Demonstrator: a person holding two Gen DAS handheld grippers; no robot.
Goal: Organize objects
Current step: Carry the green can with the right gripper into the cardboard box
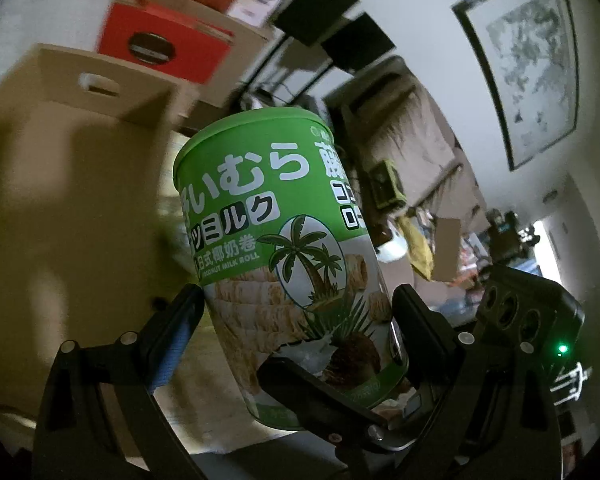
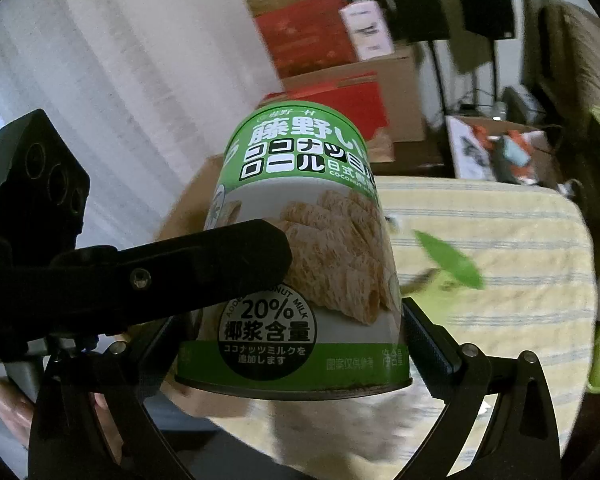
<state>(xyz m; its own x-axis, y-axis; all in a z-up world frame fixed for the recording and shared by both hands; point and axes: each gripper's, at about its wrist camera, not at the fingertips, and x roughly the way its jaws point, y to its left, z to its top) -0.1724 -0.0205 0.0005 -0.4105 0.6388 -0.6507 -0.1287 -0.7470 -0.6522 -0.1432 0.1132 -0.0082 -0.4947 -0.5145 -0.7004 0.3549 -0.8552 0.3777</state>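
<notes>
Both grippers clamp tilted can.

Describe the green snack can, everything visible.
The green snack can is a tall cylinder with a green lid, glossy printed wrap, white Japanese lettering, "COCONUT MILK ROLL", palm trees, a coconut and wafer rolls. The right wrist view shows a "20%" coconut milk badge and a metal bottom rim. It is held in the air, tilted, lid up. The left gripper and right gripper both grip it near its base, fingers on opposite sides. Nothing else touches it.
</notes>
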